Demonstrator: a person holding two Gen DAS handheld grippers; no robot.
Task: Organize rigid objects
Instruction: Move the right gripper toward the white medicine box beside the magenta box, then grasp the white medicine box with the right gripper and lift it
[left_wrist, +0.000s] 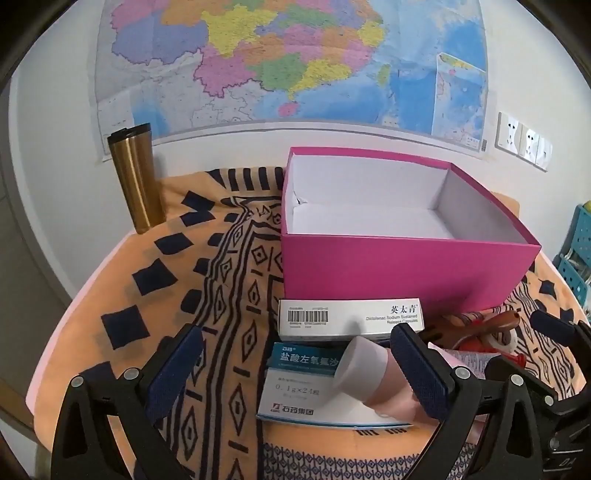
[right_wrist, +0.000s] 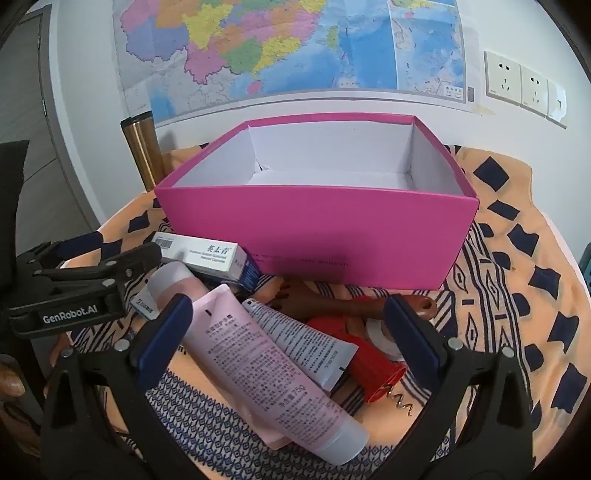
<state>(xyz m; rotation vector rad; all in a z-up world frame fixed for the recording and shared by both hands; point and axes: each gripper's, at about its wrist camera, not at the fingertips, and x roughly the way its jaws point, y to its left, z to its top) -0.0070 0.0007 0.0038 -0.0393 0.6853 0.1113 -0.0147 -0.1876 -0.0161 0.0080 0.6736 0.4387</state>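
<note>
Box (right_wrist: 317, 236) pink, open-topped, nothing visible inside, left tool (left_wrist: 295, 373) spread, right tool (right_wrist: 291, 339) spread.

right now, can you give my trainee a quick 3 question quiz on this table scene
1. True or false: the pink box already holds items.
2. Which lies nearest the right gripper? A) gold tumbler B) pink tube C) wall sockets
3. Fill in: the red corkscrew lies ___ the pink box, on the patterned cloth.

Key: 1 false, it looks empty. 2 B. 3 in front of (outside). Both the right gripper and the left gripper are open.
</note>
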